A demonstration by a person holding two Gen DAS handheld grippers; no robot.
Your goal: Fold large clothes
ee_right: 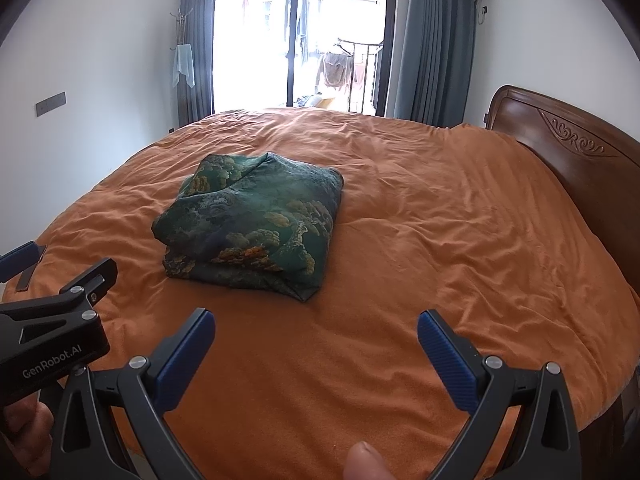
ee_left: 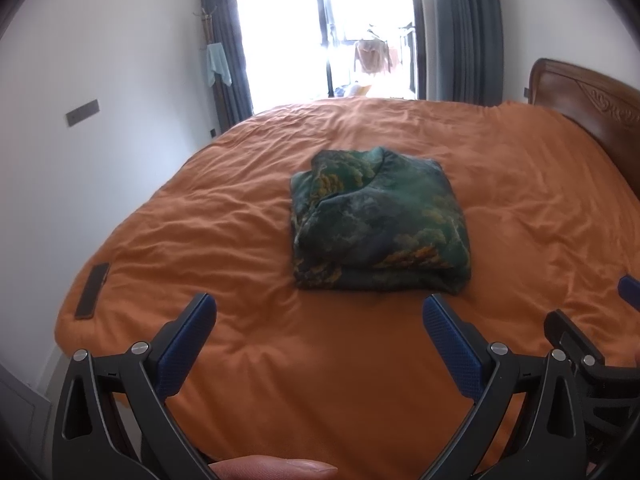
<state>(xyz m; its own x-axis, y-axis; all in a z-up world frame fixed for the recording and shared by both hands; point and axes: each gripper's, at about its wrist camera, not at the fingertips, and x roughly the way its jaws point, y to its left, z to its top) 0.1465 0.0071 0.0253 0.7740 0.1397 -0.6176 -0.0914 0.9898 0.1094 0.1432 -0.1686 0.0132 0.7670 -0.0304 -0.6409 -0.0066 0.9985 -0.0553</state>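
Observation:
A green patterned garment (ee_left: 380, 220) (ee_right: 256, 224) lies folded into a thick square bundle in the middle of the orange bed cover (ee_left: 280, 360) (ee_right: 440, 240). My left gripper (ee_left: 320, 312) hovers open over the near part of the bed, a short way in front of the bundle, holding nothing. In the right wrist view my right gripper (ee_right: 316, 324) is also open and empty, with the bundle ahead and to its left. Each gripper shows at the edge of the other's view: the right one (ee_left: 588, 308) and the left one (ee_right: 60, 264).
A dark phone (ee_left: 93, 291) lies near the bed's left corner. A carved wooden headboard (ee_right: 568, 148) stands on the right. White wall runs along the left; a glass balcony door with grey curtains (ee_right: 300, 36) is at the far end.

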